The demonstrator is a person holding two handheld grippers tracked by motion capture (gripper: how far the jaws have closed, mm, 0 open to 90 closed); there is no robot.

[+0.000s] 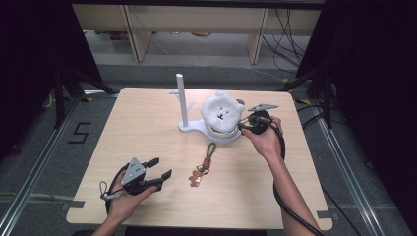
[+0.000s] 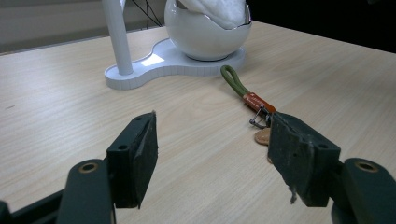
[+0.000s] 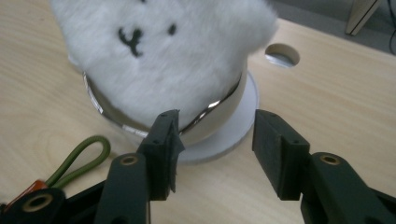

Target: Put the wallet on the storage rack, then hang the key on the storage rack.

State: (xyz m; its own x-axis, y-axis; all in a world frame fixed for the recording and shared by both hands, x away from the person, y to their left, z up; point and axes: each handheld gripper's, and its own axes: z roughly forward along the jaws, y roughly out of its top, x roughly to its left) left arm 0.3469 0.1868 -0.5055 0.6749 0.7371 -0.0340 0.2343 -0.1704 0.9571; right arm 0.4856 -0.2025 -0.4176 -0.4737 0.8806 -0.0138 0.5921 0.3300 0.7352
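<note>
A white plush toy (image 1: pixel 222 112) with a stitched face sits in a shiny bowl (image 3: pixel 219 119) on a white stand (image 1: pixel 194 129) with an upright post (image 1: pixel 181 96). My right gripper (image 1: pixel 242 127) is just right of the bowl, pointing at it. Its jaws (image 3: pixel 215 140) are open with nothing between them, a short way from the bowl's wall below the plush toy (image 3: pixel 163 51). A keychain (image 1: pixel 202 167) with a green loop, orange tag and brown charm lies in front of the stand. My left gripper (image 1: pixel 161 173) rests open at the near left, its jaws (image 2: pixel 212 144) empty, with the keychain (image 2: pixel 243 91) just beyond its right jaw.
The wooden table (image 1: pixel 147 132) has a round hole (image 3: pixel 281 54) behind the stand. Cables trail from both grippers toward the near edge. Shelving legs and cables stand on the floor beyond the table's far edge.
</note>
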